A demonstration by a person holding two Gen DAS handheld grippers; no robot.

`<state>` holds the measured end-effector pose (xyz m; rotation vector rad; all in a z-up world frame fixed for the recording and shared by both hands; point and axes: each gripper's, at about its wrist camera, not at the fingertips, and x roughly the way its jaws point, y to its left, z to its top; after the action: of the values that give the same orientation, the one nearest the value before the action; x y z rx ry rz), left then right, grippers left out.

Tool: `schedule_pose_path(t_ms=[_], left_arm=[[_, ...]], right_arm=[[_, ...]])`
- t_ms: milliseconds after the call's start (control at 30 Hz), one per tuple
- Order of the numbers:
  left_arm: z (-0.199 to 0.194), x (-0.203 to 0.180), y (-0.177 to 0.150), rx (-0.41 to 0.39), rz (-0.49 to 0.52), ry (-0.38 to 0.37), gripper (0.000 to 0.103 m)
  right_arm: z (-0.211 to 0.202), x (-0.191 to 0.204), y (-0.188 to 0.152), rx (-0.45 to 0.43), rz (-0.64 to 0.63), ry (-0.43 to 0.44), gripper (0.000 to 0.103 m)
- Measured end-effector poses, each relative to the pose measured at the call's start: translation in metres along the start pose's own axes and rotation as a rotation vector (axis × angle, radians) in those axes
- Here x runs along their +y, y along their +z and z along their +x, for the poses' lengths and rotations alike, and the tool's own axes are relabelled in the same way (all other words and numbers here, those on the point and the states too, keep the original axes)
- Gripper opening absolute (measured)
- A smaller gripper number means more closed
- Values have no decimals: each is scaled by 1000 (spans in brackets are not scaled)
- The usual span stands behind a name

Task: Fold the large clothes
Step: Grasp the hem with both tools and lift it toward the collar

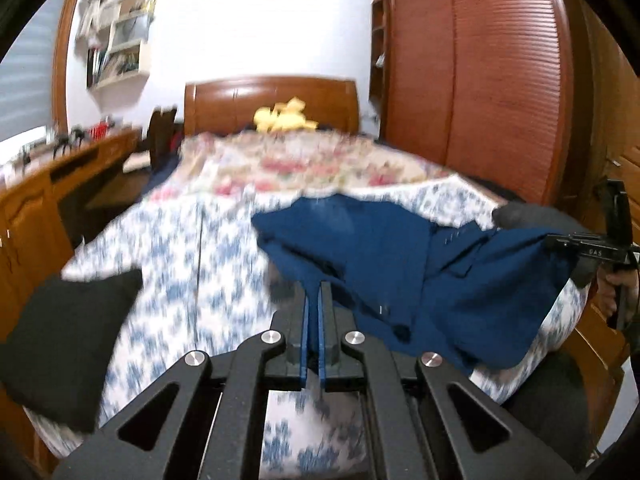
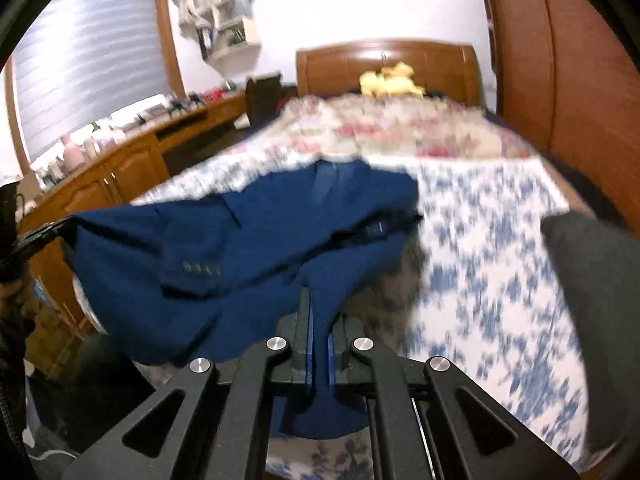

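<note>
Right wrist view shows the right gripper [image 2: 319, 300] clenched on a fold of the dark blue buttoned jacket [image 2: 224, 240], which sags over the blue-floral bedspread [image 2: 480, 248]. The left gripper [image 1: 319, 292] pinches another edge. Uneven pulling could slip the cloth free.

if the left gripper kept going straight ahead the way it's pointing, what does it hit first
Probably the navy jacket. The left gripper is shut, apparently already on a bit of that fabric, and the bunched cloth lies just beyond its tips, over the blue floral bedspread. Blur and fisheye make depth uncertain.
</note>
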<state>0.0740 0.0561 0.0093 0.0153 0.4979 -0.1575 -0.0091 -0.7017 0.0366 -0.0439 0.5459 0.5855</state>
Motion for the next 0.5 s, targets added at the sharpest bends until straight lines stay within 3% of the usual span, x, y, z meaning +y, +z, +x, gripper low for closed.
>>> schedule_pose_path(t_ms=[200,500], left_arm=[[-41,-14,68,-121,55,5,4],[-117,-19,124,-280,86,8,4]], right_arm=[[-60,10,37,-119,-22,-3,4],[-188,21,56,-281,-77,-32,4]])
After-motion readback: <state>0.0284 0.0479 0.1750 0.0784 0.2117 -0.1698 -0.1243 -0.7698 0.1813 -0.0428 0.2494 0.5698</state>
